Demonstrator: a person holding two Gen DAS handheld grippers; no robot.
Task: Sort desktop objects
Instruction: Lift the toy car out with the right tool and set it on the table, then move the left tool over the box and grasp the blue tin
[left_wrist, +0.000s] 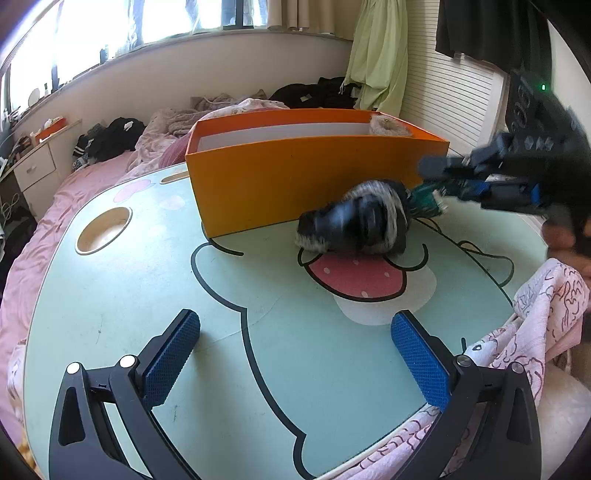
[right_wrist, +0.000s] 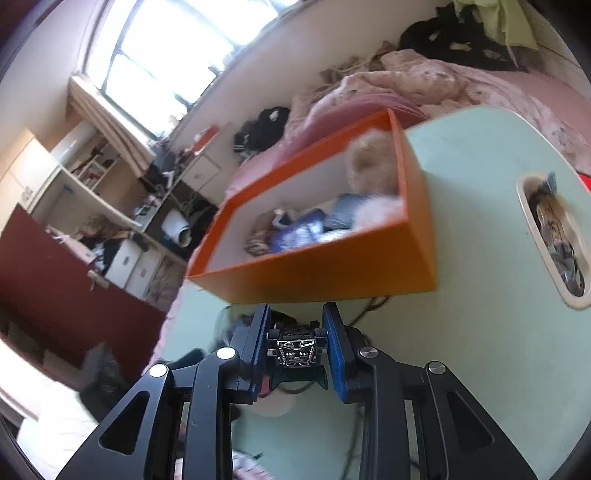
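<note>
My right gripper (right_wrist: 295, 347) had its jaws clamped on a small toy car (right_wrist: 295, 352), held above the desk (right_wrist: 480, 221) just short of the orange box (right_wrist: 332, 266) ahead; my left gripper (left_wrist: 295, 358), jaws spread and empty, sat farther back.

An orange box (left_wrist: 295, 184) stands on a mint-green cartoon-printed table (left_wrist: 147, 295) beside a black-and-white striped sock (left_wrist: 354, 221).

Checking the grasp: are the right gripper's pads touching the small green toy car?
Touching. In the right wrist view, the right gripper has both blue pads pressed against the sides of the small green toy car, with no gap visible.
</note>
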